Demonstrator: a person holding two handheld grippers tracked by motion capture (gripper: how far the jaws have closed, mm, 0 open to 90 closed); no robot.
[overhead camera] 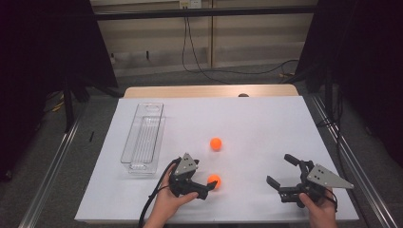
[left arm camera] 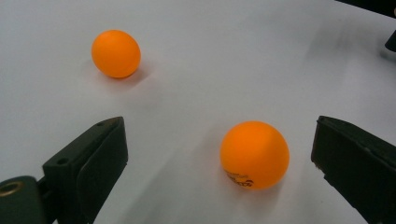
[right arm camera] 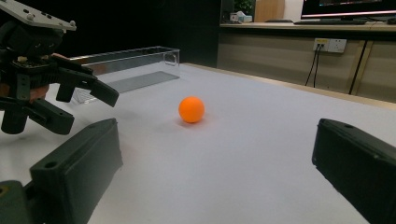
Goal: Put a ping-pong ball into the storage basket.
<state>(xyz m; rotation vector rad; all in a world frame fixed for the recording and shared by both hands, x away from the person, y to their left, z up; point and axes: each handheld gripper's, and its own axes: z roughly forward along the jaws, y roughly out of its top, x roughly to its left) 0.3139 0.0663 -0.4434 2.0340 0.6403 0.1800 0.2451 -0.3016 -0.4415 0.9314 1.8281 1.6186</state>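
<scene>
Two orange balls lie on the white table sheet (overhead camera: 266, 118). The nearer ball (overhead camera: 214, 180) (left arm camera: 254, 154) rests on the sheet between the jaws of my left gripper (overhead camera: 208, 188) (left arm camera: 217, 126), which is open and not touching it. The farther ball (overhead camera: 215, 143) (left arm camera: 116, 52) (right arm camera: 191, 109) lies free, a short way beyond. My right gripper (overhead camera: 279, 168) (right arm camera: 217, 126) is open and holds nothing at the front right, pointing toward the farther ball. The left gripper (right arm camera: 91, 109) also appears at the left of the right gripper view.
A clear plastic tray (overhead camera: 142, 137) (right arm camera: 135, 65) stands lengthwise on the left part of the sheet, with nothing in it. The wooden table edge (overhead camera: 209, 90) runs along the back. Black frames and cables flank the table.
</scene>
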